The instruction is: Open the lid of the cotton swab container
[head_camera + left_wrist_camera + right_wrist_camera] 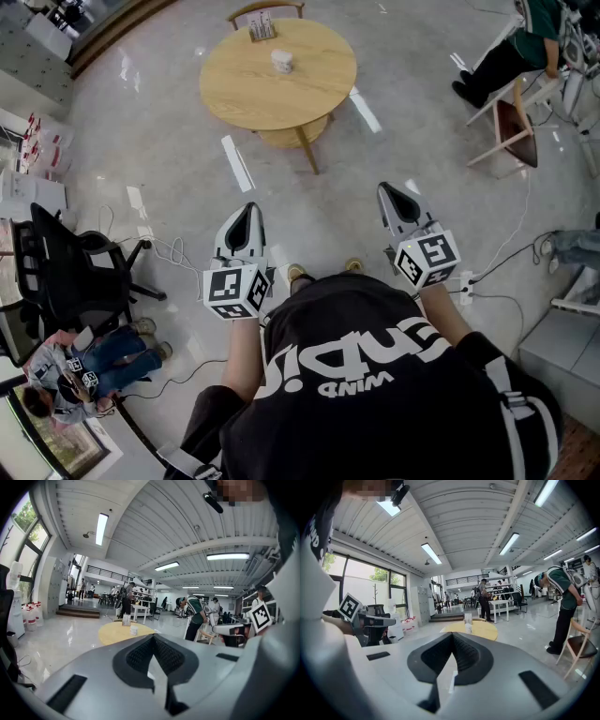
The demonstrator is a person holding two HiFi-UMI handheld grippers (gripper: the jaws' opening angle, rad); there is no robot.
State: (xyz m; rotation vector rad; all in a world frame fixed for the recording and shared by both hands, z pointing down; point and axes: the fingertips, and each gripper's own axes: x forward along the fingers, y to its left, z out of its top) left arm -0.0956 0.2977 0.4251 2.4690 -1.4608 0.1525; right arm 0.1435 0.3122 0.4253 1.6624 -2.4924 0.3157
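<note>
A small white cotton swab container stands on a round wooden table far ahead of me; it also shows small as the container and the container in the two gripper views. My left gripper and right gripper are held up in front of the person's body, well short of the table. Both have their jaws shut with nothing between them. My left gripper and right gripper point toward the table.
A card stand sits at the table's far edge by a wooden chair. A black office chair stands at left, a seated person below it. A chair and another person are at upper right. Cables cross the glossy floor.
</note>
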